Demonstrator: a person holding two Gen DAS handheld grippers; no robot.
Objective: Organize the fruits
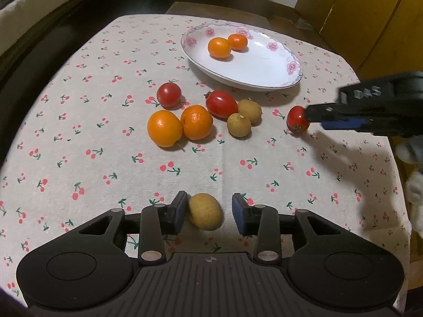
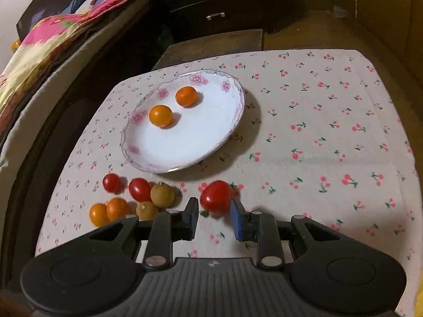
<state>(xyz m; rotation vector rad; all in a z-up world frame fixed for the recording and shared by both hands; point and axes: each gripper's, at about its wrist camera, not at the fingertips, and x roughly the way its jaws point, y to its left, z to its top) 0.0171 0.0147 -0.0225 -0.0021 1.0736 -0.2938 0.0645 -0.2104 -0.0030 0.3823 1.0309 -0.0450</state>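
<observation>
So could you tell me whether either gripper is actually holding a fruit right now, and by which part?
Neither grips yet. The left gripper is open around a longan; the right gripper is open around a cherry tomato, with gaps at the sides.

2 oranges [image 1: 227,45] on plate [image 1: 264,66]; oranges, tomatoes [image 1: 221,104], longans [image 1: 239,124] loose on cloth nearby.

A cherry-print tablecloth [image 2: 317,137] covers the table; beyond it stands a dark drawer unit [image 2: 211,2] with 2 metal handles; a bright floral quilt [image 2: 53,39] lies on a bed at left; yellow cabinet doors [image 1: 370,13] at right.
</observation>
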